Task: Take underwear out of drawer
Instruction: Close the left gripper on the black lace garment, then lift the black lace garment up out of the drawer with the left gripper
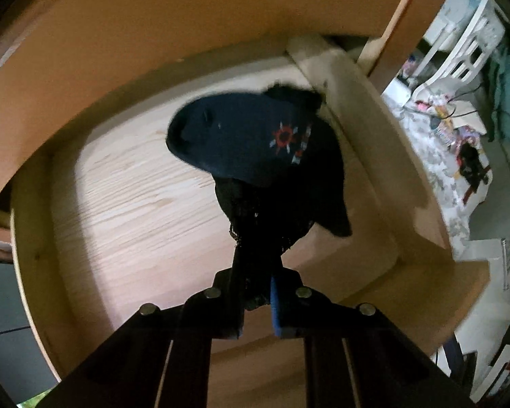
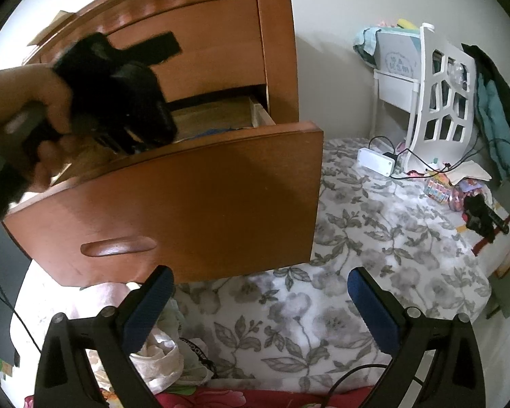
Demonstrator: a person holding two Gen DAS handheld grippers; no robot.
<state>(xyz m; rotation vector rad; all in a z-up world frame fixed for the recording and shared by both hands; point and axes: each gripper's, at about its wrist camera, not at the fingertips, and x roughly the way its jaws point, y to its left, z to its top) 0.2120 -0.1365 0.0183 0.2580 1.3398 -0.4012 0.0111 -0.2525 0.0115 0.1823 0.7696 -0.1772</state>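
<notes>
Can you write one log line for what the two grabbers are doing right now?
left gripper: shut on black underwear in drawer | right gripper: open, empty, over bed | stage: grasped, not lifted out

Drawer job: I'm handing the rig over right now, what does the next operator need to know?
Left gripper: inside the open drawer, fingers shut on black lacy underwear; a dark blue piece with a red sun design lies against it.
Right gripper: open, holding nothing, hovering over the floral bedspread below the drawer front.
Done: drawer open, garment gripped.
Left: lift it clear of the drawer and check whether the blue piece comes along.
</notes>
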